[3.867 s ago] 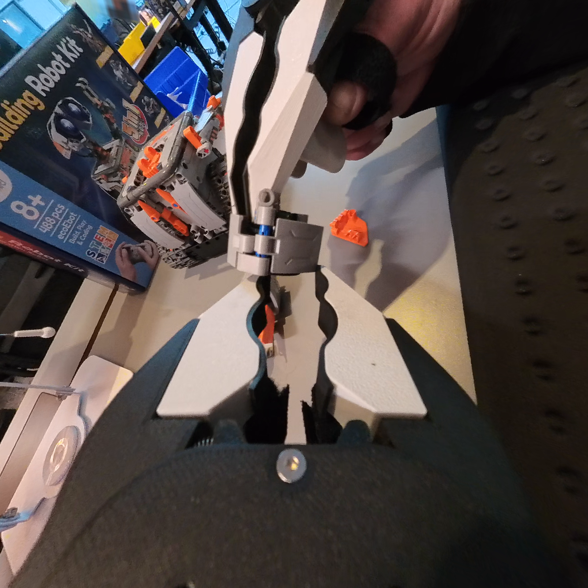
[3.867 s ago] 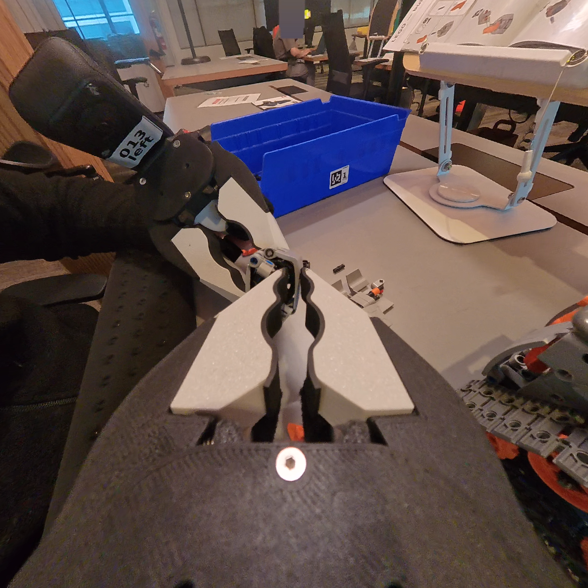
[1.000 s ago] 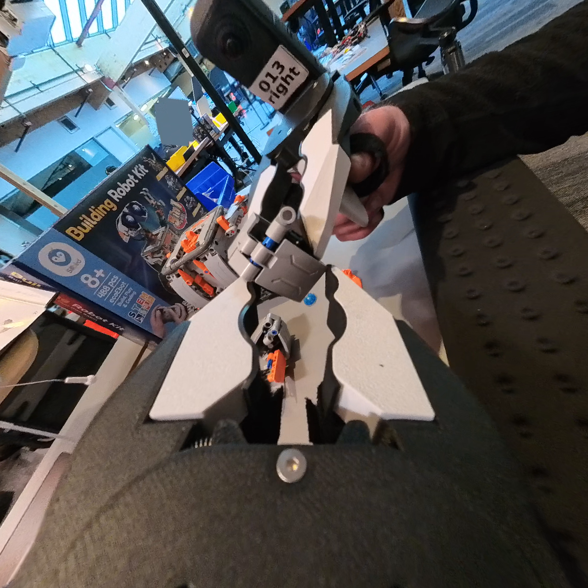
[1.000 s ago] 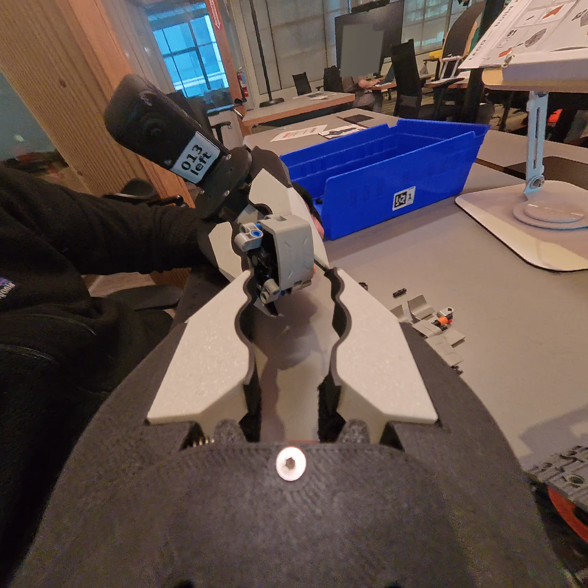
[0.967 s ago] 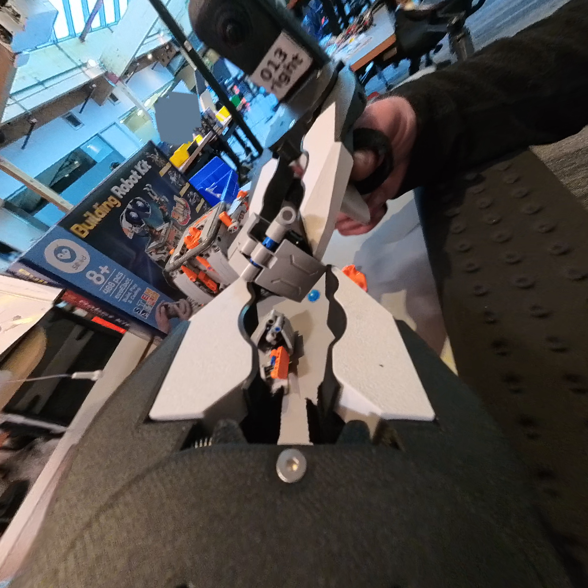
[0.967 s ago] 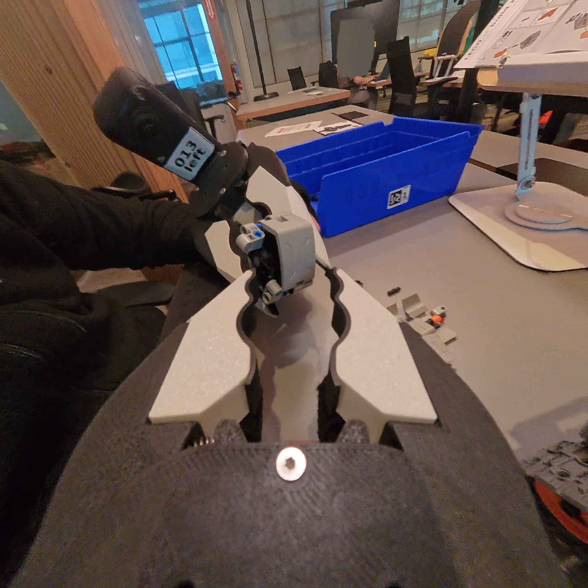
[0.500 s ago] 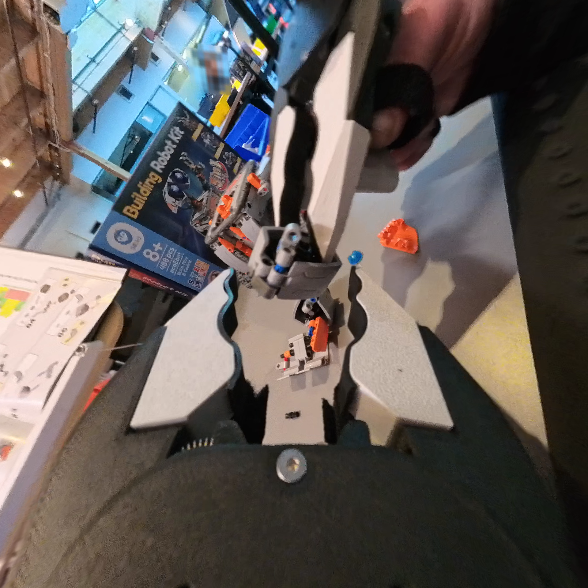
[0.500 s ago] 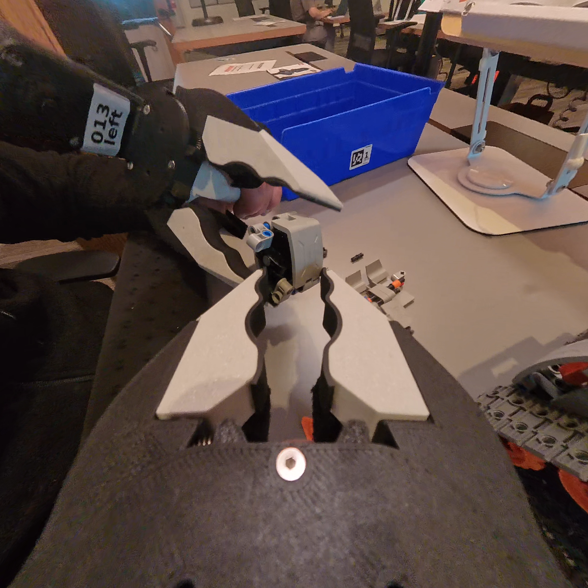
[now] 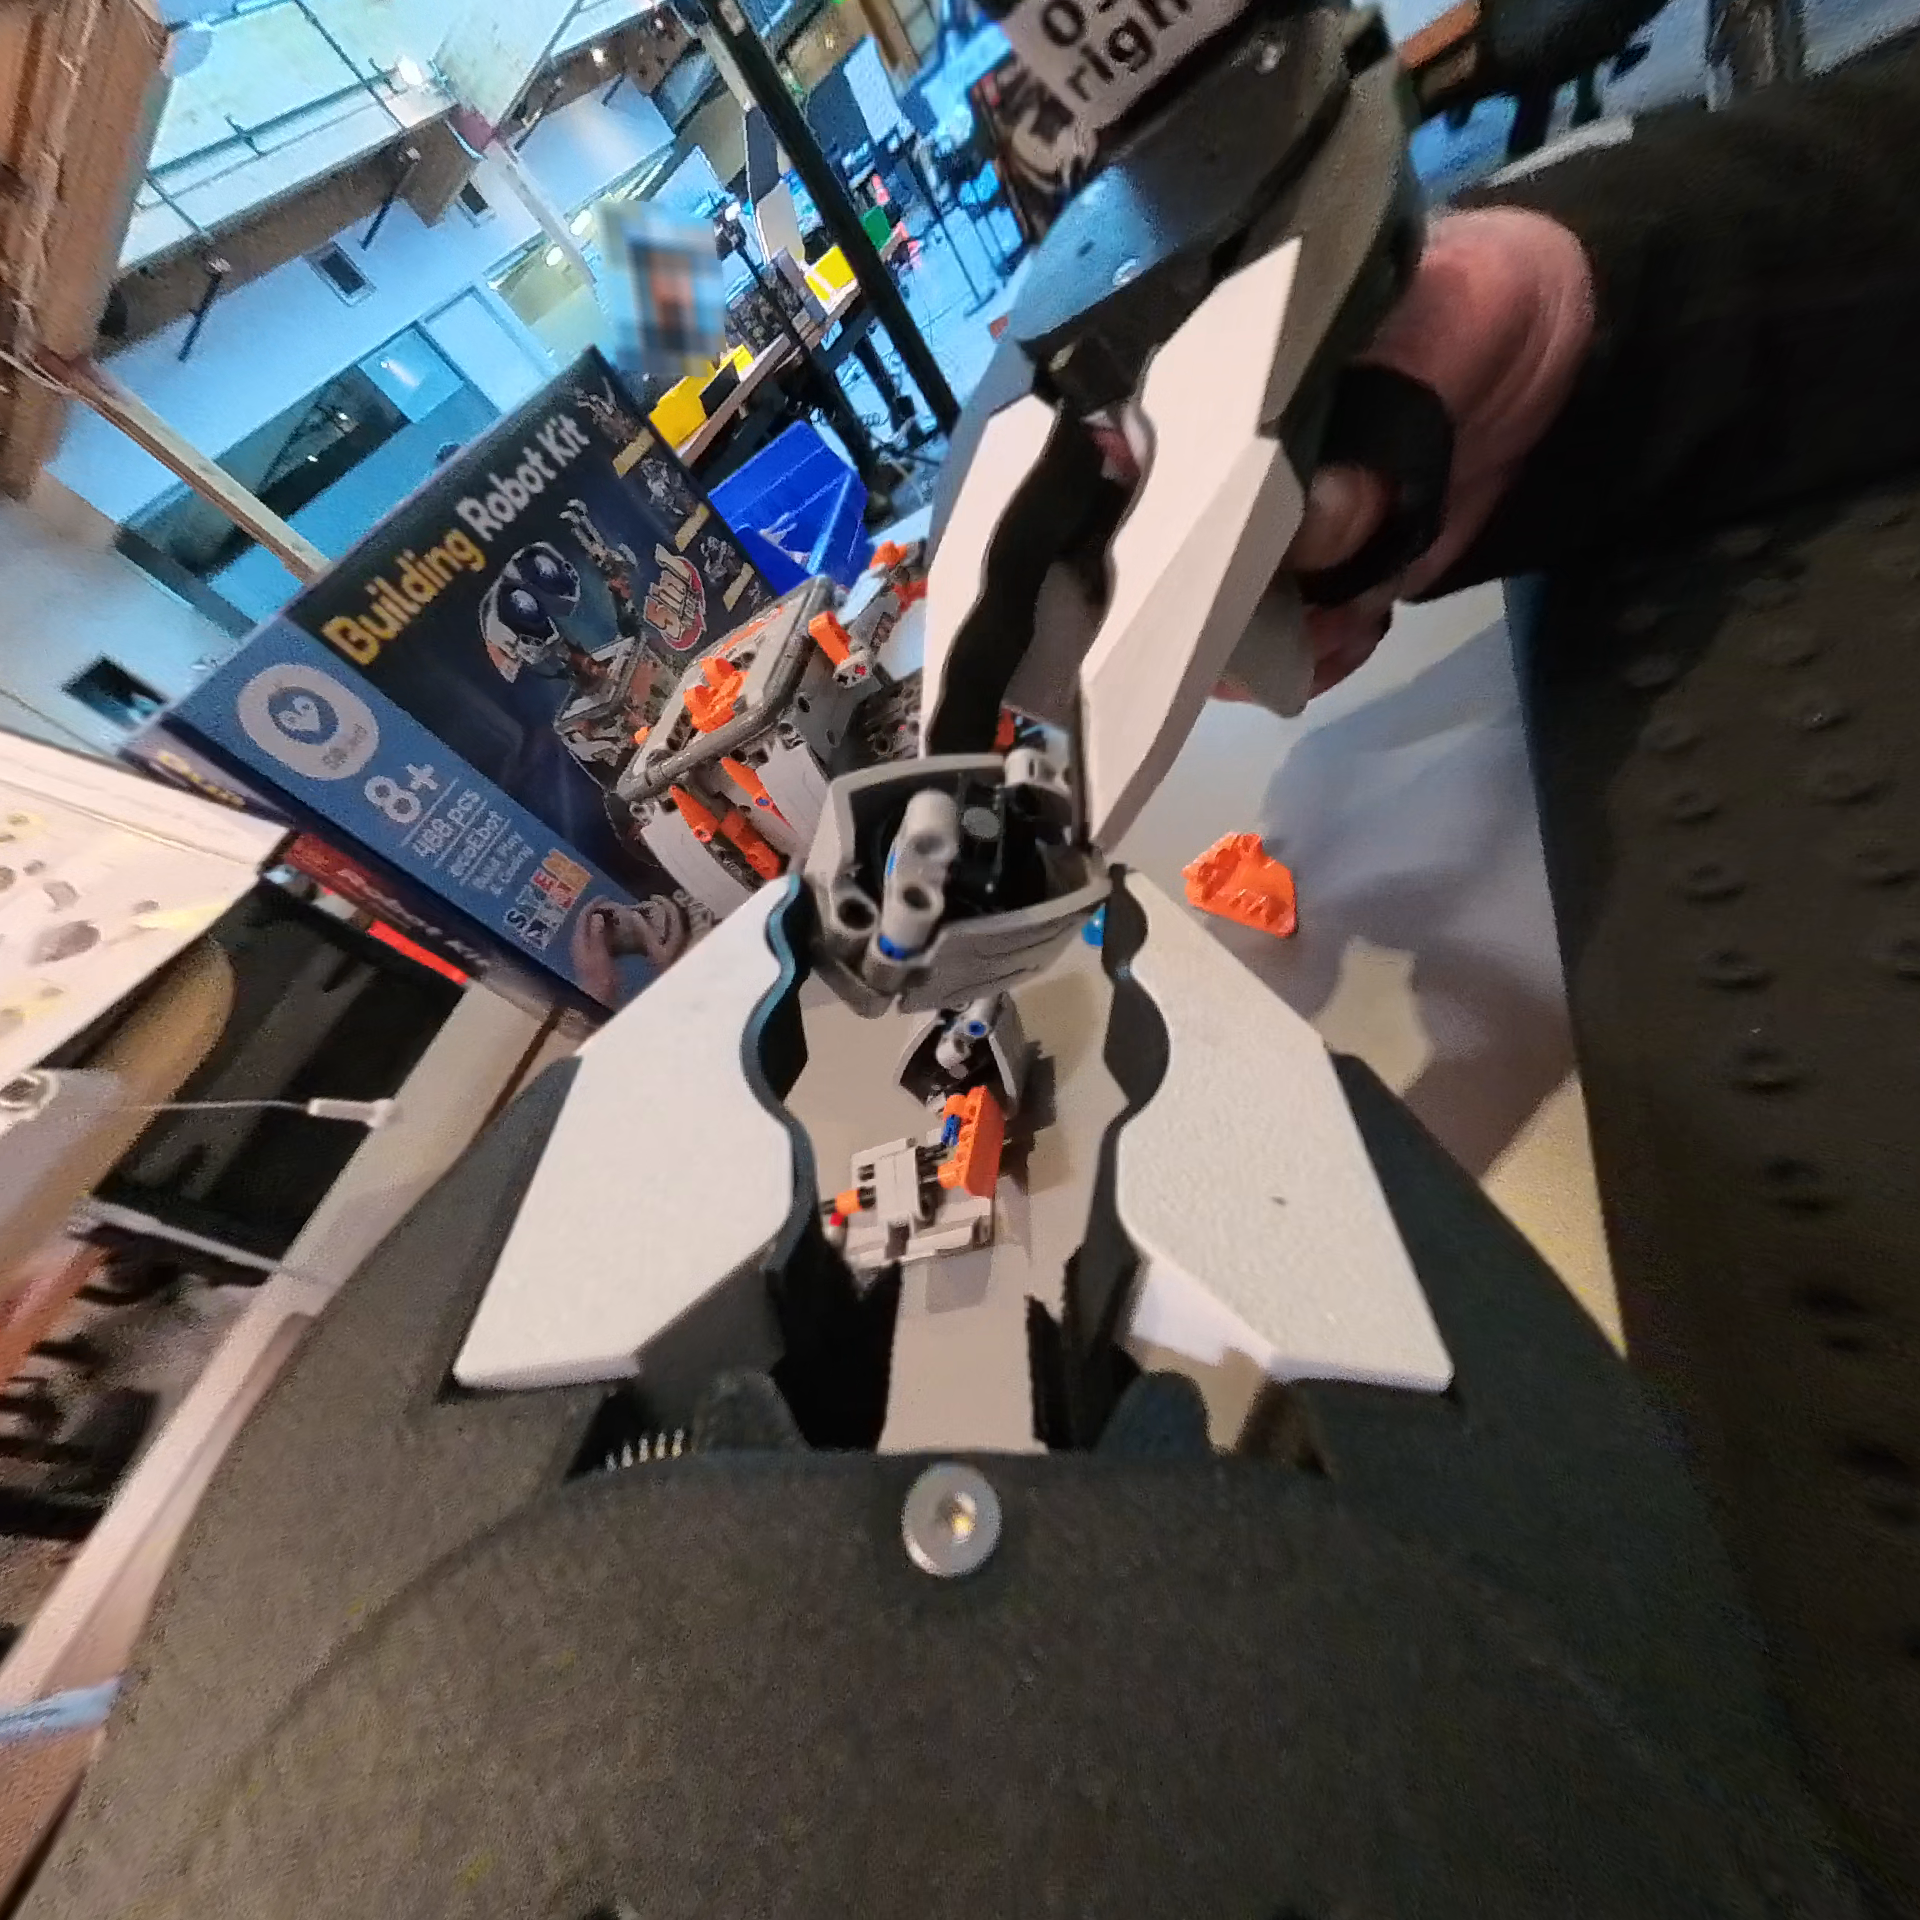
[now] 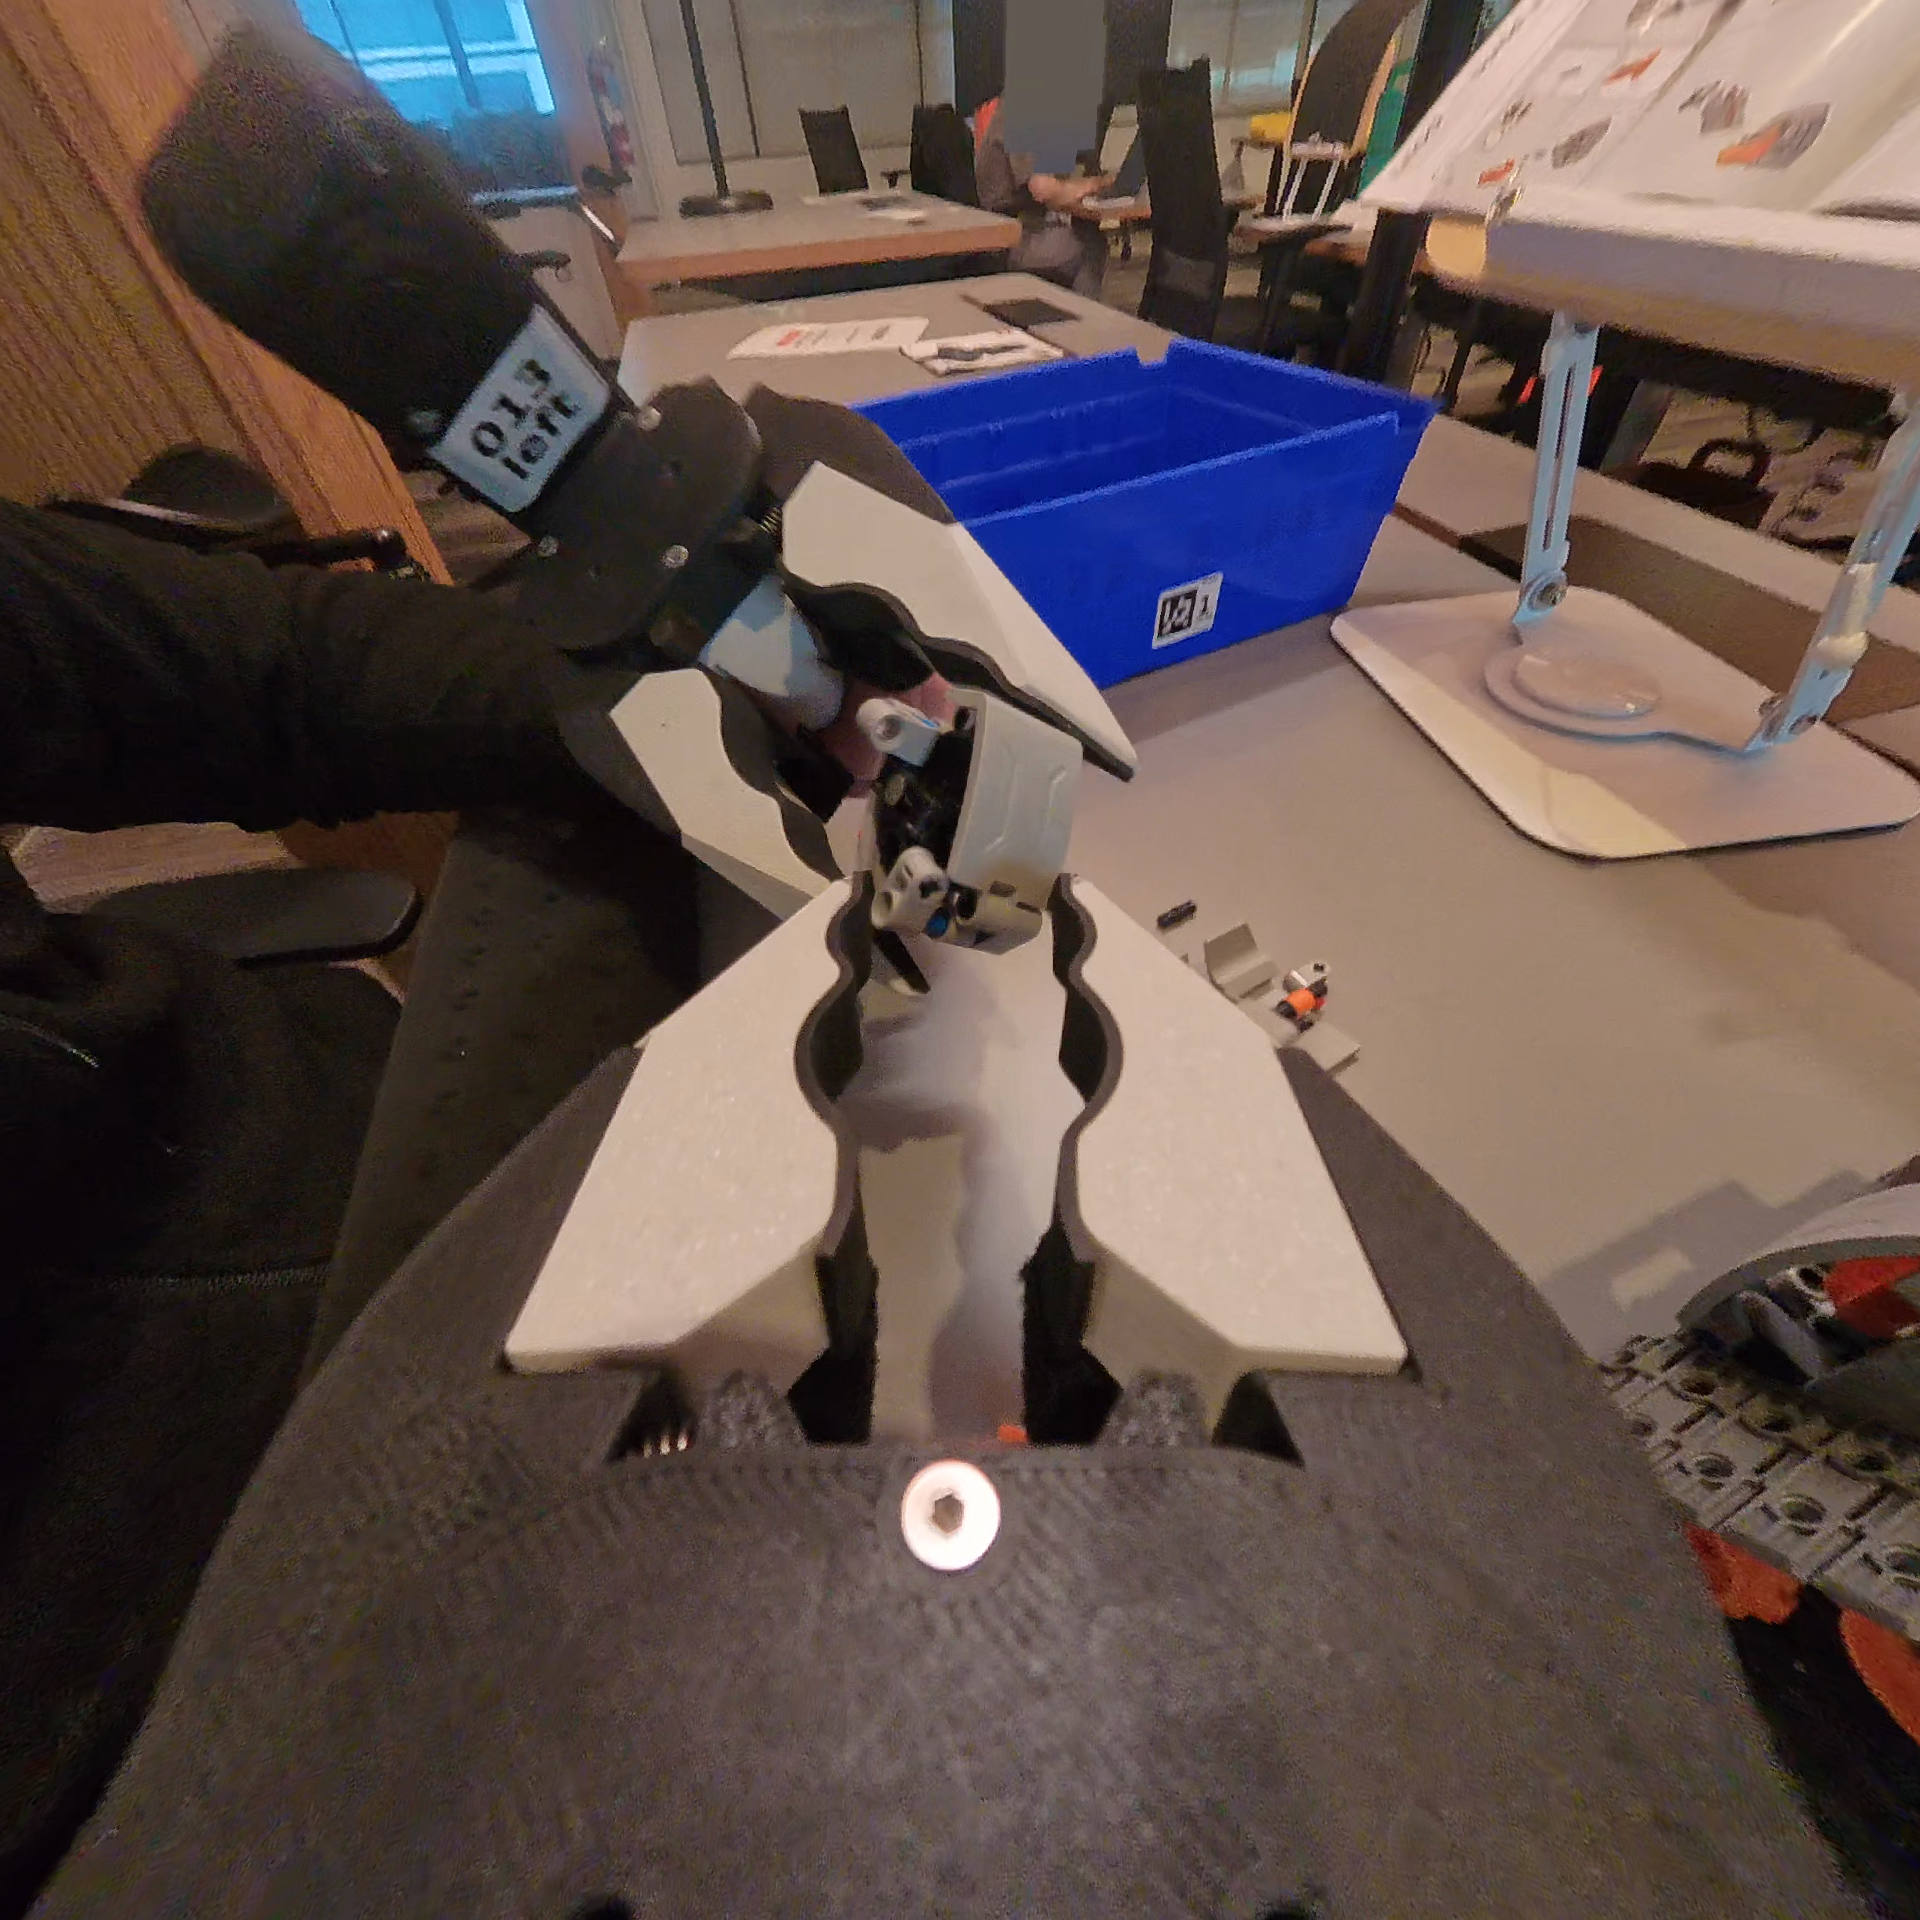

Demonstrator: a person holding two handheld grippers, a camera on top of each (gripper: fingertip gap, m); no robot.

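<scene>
The right gripper (image 10: 956, 899) pinches the grey brick assembly with blue pins (image 10: 982, 831) at its tips; the left gripper (image 9: 951, 904), jaws apart, straddles it opposite.

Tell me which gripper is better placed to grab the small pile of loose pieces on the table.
Probably the left gripper: the loose pieces lie just below its fingers. The right gripper is shut on the grey block, which the left's fingers also flank.

Grey brick assembly (image 10: 997, 821), orange wedge brick (image 9: 1242, 885), blue bin (image 10: 1143, 509), dark blue kit box (image 9: 468, 665).
</scene>
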